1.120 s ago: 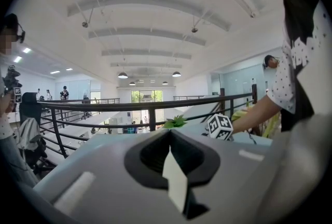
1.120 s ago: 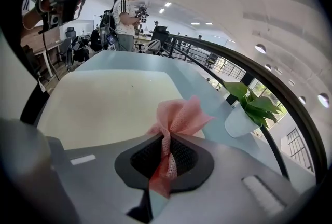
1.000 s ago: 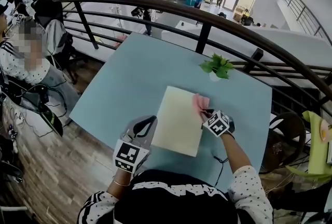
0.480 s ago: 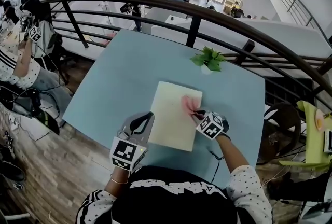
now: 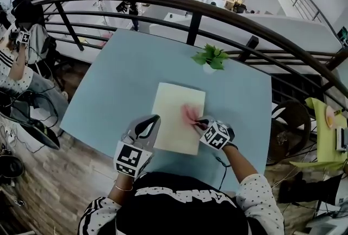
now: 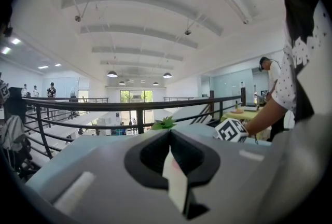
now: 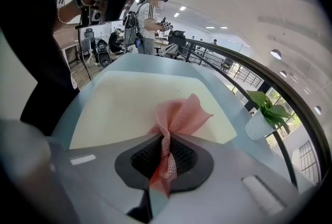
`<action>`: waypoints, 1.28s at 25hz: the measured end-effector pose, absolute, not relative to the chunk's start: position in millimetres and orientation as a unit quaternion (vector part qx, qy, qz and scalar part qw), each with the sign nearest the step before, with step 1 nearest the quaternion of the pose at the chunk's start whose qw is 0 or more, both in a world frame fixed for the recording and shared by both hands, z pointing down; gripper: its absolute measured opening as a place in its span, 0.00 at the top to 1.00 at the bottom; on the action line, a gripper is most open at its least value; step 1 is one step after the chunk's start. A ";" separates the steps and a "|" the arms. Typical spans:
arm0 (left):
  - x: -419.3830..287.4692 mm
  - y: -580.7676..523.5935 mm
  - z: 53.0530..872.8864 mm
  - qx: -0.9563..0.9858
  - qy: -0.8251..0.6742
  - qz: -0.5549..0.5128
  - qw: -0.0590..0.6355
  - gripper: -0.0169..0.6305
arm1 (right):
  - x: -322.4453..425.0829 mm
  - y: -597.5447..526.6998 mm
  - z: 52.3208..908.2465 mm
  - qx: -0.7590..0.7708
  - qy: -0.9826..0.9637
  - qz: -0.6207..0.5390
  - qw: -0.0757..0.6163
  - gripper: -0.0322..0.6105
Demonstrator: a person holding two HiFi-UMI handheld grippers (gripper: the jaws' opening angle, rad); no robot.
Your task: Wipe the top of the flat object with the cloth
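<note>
A cream flat board (image 5: 171,119) lies on the pale blue table (image 5: 119,81). My left gripper (image 5: 152,122) is shut on the board's left edge near its front corner; a strip of the board's edge (image 6: 175,184) stands between the closed jaws. My right gripper (image 5: 200,121) is shut on a pink cloth (image 5: 190,115), whose free end is spread on the right half of the board. In the right gripper view the cloth (image 7: 179,114) fans out over the board (image 7: 129,103) ahead of the jaws.
A small potted plant (image 5: 209,59) stands on the table beyond the board, close to the dark metal railing (image 5: 163,5). The table's right edge (image 5: 267,119) is near my right arm. People sit at the far left, below the balcony side.
The right gripper has dragged the pink cloth from the board's right edge inward and toward me across its top. The left gripper has kept its hold on the board's edge.
</note>
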State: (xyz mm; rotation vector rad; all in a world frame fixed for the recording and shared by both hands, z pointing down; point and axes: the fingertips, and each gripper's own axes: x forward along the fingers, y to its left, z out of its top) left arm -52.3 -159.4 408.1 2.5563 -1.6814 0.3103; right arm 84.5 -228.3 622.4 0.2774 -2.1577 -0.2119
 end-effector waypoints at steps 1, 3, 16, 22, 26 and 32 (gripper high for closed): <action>-49.9 -160.6 408.4 0.833 -0.543 0.100 0.033 0.97 | 84.8 -225.5 622.5 0.111 -0.877 -0.085 0.459 0.92; -46.2 -162.7 408.2 0.837 -0.537 0.099 0.033 0.97 | 85.0 -219.7 622.4 0.108 -0.878 -0.082 0.458 0.92; -32.7 -165.7 412.6 0.851 -0.515 0.098 0.034 0.97 | 83.5 -178.3 623.3 0.087 -0.885 -0.078 0.451 0.92; -25.9 -166.7 410.1 0.855 -0.508 0.096 0.032 0.97 | 85.7 -158.5 620.7 0.078 -0.888 -0.074 0.447 0.92; -21.0 -166.5 413.0 0.859 -0.501 0.096 0.034 0.97 | 86.2 -145.7 621.1 0.078 -0.891 -0.066 0.442 0.92; -12.7 -166.6 415.5 0.865 -0.491 0.097 0.039 0.97 | 86.8 -131.8 618.8 0.077 -0.896 -0.056 0.434 0.92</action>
